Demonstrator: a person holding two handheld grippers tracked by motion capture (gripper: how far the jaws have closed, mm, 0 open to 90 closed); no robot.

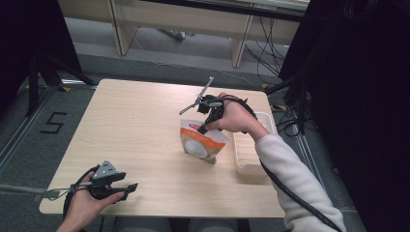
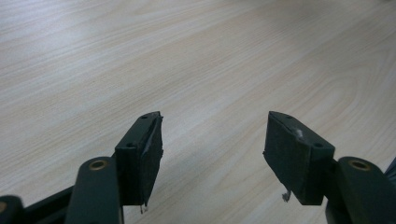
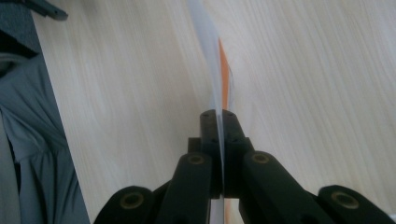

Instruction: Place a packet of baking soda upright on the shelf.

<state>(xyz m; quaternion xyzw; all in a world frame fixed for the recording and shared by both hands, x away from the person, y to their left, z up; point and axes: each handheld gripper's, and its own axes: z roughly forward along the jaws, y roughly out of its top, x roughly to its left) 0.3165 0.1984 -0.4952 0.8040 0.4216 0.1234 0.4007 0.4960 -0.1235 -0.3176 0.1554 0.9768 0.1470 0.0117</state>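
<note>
the right tongs (image 1: 203, 129) clamp the top edge of a glossy white and orange pouch (image 1: 201, 141), which stands on the pale wood-grain surface (image 1: 135, 135) just left of a shallow white rectangular tray (image 1: 246, 154). the left tongs (image 1: 129, 187) rest near the front left corner, jaws spread apart, holding nothing.

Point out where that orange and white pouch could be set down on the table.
Widest bare patch: the table's left and middle, between the left gripper and the pouch. The far strip behind the right gripper is also bare. Crowded: the right edge, where the white tray sits beside the pouch.
</note>
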